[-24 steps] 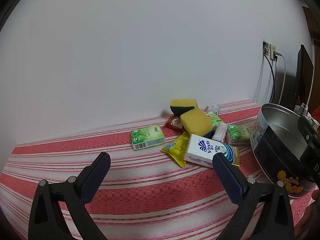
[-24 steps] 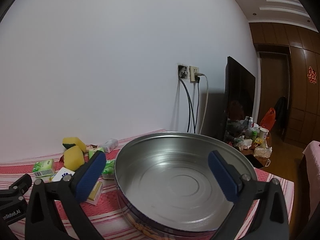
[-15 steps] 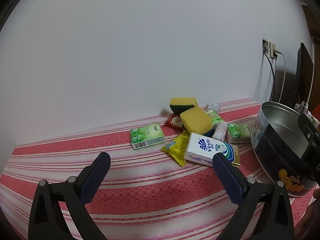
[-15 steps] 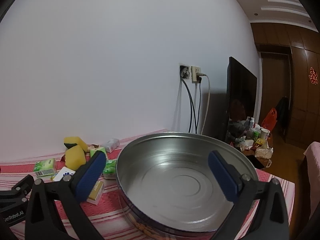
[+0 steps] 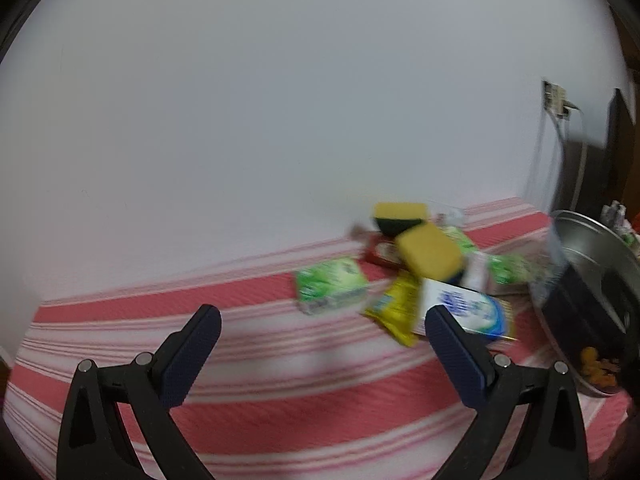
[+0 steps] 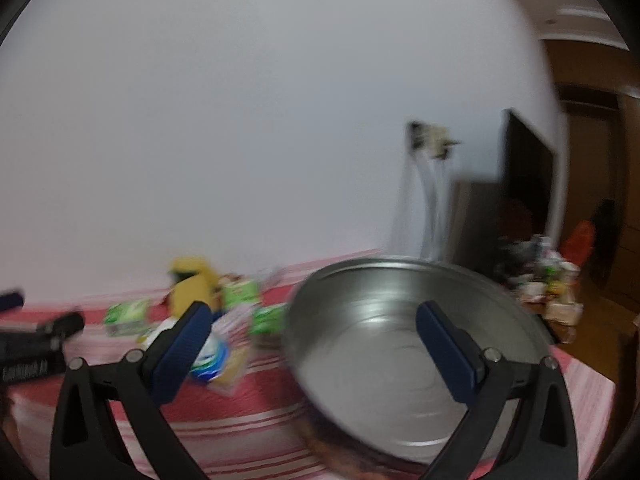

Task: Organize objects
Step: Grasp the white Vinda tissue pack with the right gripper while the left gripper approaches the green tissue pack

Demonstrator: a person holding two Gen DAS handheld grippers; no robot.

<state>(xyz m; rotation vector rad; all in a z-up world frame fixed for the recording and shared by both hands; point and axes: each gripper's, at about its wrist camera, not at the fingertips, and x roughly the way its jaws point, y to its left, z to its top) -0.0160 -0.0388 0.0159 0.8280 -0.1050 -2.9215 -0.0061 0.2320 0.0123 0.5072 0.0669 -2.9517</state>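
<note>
Both views have swung to the side and turned blurry since a moment ago.
On the red striped tabletop (image 5: 256, 396) sits the big round tin (image 6: 404, 344), empty, with the pile of packs and yellow sponges (image 5: 430, 254) just beside it; the left tongs (image 5: 322, 332) and right tongs (image 6: 312, 330) are spread wide, holding nothing.

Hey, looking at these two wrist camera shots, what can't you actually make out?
- Left wrist view: print on the white tissue pack, motion-blurred and partly behind a gripper finger.
- Left wrist view: metal tin, cut off by the right edge.
- Right wrist view: clutter on the far table, blurred and small.
</note>
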